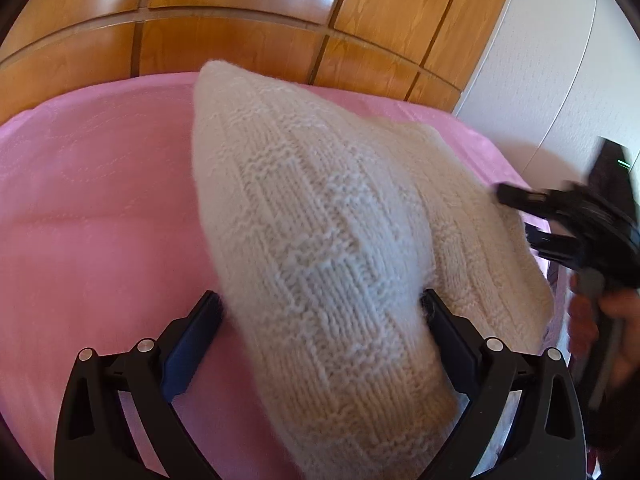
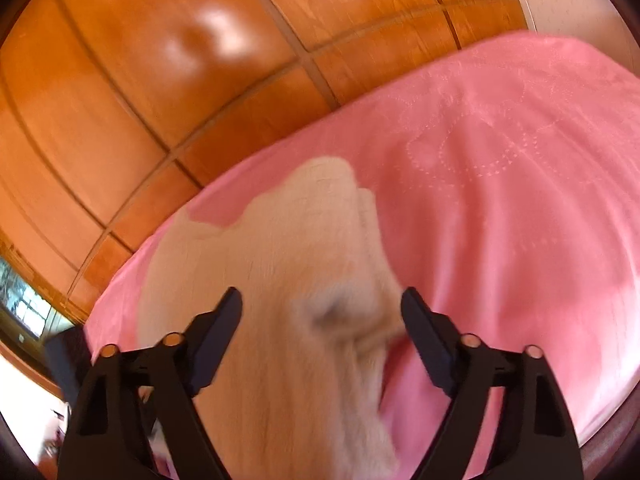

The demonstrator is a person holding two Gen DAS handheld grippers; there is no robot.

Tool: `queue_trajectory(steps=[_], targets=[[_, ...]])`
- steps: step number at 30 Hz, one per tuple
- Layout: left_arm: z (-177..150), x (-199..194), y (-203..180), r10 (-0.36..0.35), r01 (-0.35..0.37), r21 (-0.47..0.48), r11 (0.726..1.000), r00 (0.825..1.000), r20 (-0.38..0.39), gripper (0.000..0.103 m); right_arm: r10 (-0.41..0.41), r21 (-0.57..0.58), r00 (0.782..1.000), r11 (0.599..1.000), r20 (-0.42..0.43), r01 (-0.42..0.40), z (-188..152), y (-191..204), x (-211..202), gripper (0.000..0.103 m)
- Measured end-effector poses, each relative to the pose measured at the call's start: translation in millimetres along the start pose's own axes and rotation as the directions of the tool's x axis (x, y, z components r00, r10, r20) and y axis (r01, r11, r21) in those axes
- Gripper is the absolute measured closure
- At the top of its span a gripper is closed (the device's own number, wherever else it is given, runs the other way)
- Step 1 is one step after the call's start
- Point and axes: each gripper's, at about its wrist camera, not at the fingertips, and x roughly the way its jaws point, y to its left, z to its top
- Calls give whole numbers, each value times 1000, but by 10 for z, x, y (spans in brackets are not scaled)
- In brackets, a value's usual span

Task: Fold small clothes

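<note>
A cream knitted garment lies folded on the pink bedspread. My left gripper is open, its fingers wide apart on either side of the garment's near fold, with the knit between them. My right gripper is open over the garment's other end, which is blurred. The right gripper also shows in the left wrist view, open at the garment's right edge, held by a hand.
A wooden panelled wardrobe stands behind the bed. A white wall is at the right. The pink bedspread stretches to the right of the garment. A window shows at far left.
</note>
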Motion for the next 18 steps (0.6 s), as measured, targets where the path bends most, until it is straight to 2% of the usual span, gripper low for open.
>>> queue_trajectory(steps=[1, 3, 4, 5, 7, 9, 12, 14, 16, 18], targets=[[-14, -14, -5, 2, -2, -3, 1000, 1000, 8, 6, 0, 22, 999, 1000, -43, 1, 65, -36, 133, 57], [-32, -62, -7, 2, -2, -12, 1000, 1000, 23, 6, 28, 46, 995, 999, -92, -23, 108, -36, 272, 65], [-32, -66, -7, 1, -1, -15, 1000, 1000, 20, 6, 28, 30, 996, 999, -88, -26, 124, 20, 268, 77], [-26, -56, -18, -1, 1, -16, 1000, 1000, 14, 6, -1, -27, 998, 1000, -58, -1, 142, 114, 207, 83], [-13, -27, -65, -2, 2, 1, 1000, 1000, 5, 5, -99, -125, 995, 987, 25, 101, 152, 251, 65, 85], [-13, 7, -101, 16, -16, 27, 1000, 1000, 7, 4, -131, -87, 991, 987, 34, 134, 135, 191, 44, 86], [-10, 14, -62, 4, -4, 17, 1000, 1000, 14, 4, -137, -47, 989, 990, -56, 134, 4, 16, 299, 84], [-16, -40, -31, 0, 0, -2, 1000, 1000, 22, 4, -96, -11, 995, 995, 4, 96, -72, -49, 258, 77], [-24, -136, 12, -1, 3, -42, 999, 999, 40, 4, -76, 31, 997, 997, 26, 75, -96, -77, 158, 49], [-5, -247, 56, -6, 12, -83, 997, 998, 64, 4, -68, 53, 995, 996, 69, 64, -109, -80, 6, 38]])
